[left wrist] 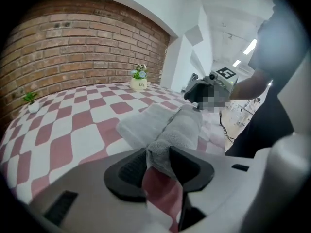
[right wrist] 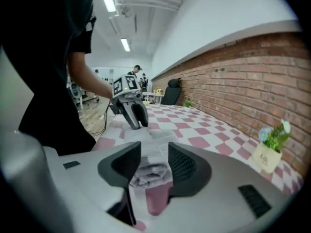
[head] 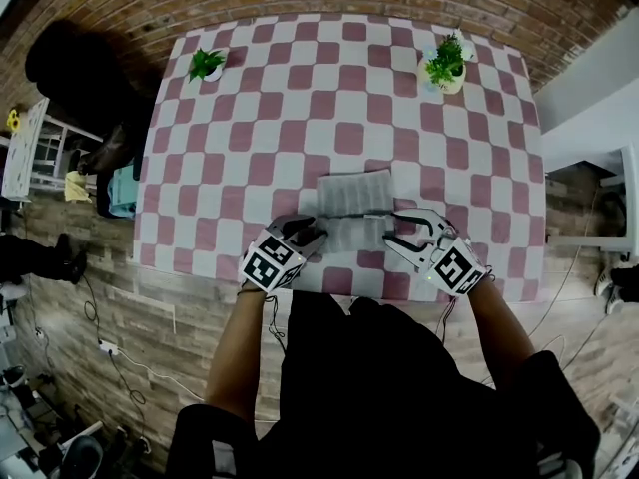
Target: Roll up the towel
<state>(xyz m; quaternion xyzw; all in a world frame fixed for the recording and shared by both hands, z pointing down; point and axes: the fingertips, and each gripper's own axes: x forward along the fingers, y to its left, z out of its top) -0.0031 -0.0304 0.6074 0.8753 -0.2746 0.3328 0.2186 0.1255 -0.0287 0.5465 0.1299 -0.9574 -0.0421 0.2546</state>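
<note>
A grey towel (head: 353, 196) lies on the pink-and-white checked table (head: 300, 118), flat at its far part and rolled at its near edge. The roll (head: 354, 234) runs across between my two grippers. My left gripper (head: 308, 235) is shut on the roll's left end (left wrist: 176, 130), which fills the gap between its pads (left wrist: 127, 168). My right gripper (head: 397, 236) is shut on the roll's right end (right wrist: 148, 173). The left gripper view shows the right gripper (left wrist: 200, 95) at the roll's far end. The right gripper view shows the left gripper (right wrist: 135, 114) likewise.
Two small potted plants stand at the far corners, one left (head: 207, 64) and one right (head: 444, 64). The table's near edge (head: 339, 295) is just below the grippers. A dark seated figure (head: 75, 68) and a white rack (head: 28, 148) are off the table's left side.
</note>
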